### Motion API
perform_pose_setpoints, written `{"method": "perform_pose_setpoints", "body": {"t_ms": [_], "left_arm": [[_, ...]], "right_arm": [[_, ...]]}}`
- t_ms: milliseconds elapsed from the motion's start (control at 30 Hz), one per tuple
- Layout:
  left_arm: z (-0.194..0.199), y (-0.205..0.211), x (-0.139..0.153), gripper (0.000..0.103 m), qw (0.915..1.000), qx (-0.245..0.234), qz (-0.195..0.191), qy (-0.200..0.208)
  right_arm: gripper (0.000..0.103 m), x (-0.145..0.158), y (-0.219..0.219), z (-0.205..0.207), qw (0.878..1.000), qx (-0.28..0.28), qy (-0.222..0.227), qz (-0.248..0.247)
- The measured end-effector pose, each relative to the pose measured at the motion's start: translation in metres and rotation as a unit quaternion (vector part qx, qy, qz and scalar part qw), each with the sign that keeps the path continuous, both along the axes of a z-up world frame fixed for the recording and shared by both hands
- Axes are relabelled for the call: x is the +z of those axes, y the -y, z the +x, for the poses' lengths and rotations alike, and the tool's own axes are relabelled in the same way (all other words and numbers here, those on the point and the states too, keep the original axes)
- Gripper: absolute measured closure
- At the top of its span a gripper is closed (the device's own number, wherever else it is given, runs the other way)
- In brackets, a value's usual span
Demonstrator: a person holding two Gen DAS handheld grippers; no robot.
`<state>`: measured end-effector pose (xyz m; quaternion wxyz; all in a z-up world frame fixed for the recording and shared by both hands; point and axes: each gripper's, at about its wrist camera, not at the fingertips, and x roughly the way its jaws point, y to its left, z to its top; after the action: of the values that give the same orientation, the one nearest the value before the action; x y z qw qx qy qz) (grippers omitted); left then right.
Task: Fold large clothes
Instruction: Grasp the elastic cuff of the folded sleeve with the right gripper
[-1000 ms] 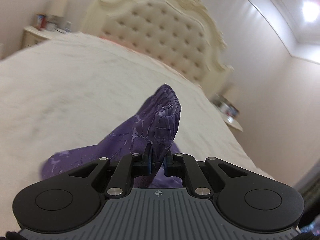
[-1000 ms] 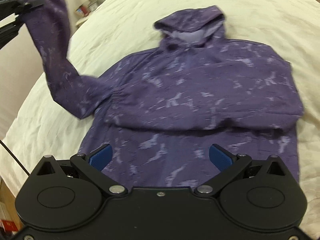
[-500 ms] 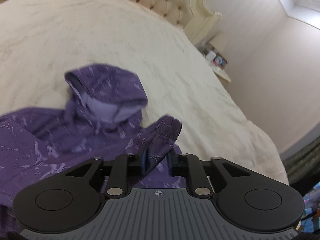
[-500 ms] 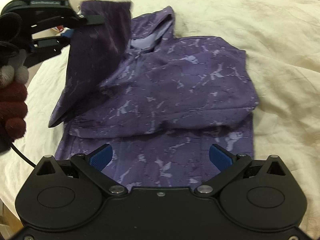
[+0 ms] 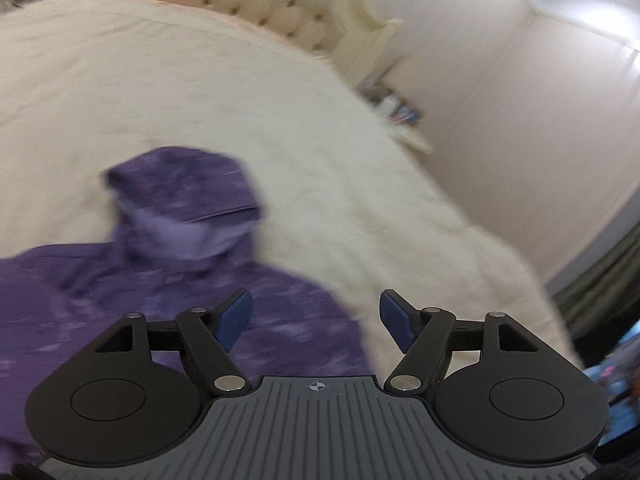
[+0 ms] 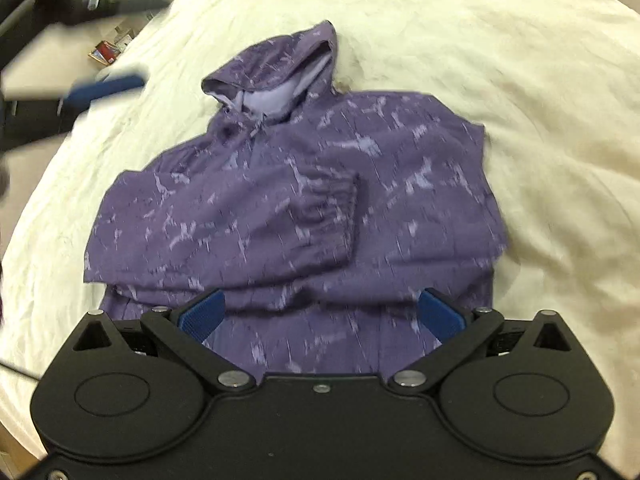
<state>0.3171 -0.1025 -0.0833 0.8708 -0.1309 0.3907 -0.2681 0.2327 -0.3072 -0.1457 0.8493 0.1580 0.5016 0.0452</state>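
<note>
Right wrist view looks down on the purple hoodie (image 6: 320, 200) lying on the cream bed (image 6: 540, 80), just ahead of the right tongs (image 6: 322, 312). These tongs are spread wide and grip nothing; their blue pads hang over the hem end of the garment. One sleeve lies folded across the chest, its gathered cuff (image 6: 336, 216) resting near the middle of the body. The other side's edge looks tucked in too, though whether that sleeve is fully folded under cannot be told. The hood (image 6: 280, 76) lies flat at the far end, beyond the tongs.

The left tongs (image 5: 316, 316) are likewise spread and empty, hovering over the shoulder area with the hood ahead and to their left; in the right wrist view they show as a blur at the upper left.

As a judgement, the sleeve stage looks done or nearly so. What remains is the lengthwise folding: bringing the hem up toward the hood, perhaps tucking the hood down, then squaring the bundle.
</note>
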Motion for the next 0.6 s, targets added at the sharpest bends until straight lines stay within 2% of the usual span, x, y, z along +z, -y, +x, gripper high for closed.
{"method": "perform_pose_setpoints", "body": {"t_ms": [100,200,367,600], "left_arm": [[-0.002,-0.025,-0.029,0.034,0.9972,0.030,0.065,-0.022],[-0.004,-0.057,-0.065,0.034,0.9893,0.068,0.112,-0.064],[-0.010,-0.101,-0.110,0.034,0.9747,0.110,0.148,-0.126],[-0.016,-0.109,-0.143,0.034,0.9684,0.104,0.172,-0.148]], "right_arm": [[0.001,0.000,-0.002,0.018,1.000,0.016,0.010,0.004],[0.001,-0.007,-0.006,0.038,1.000,0.028,0.008,0.010],[0.001,-0.029,-0.012,0.071,0.999,0.040,-0.015,0.012],[0.001,-0.070,-0.017,0.102,0.997,0.047,-0.066,0.017]]}}
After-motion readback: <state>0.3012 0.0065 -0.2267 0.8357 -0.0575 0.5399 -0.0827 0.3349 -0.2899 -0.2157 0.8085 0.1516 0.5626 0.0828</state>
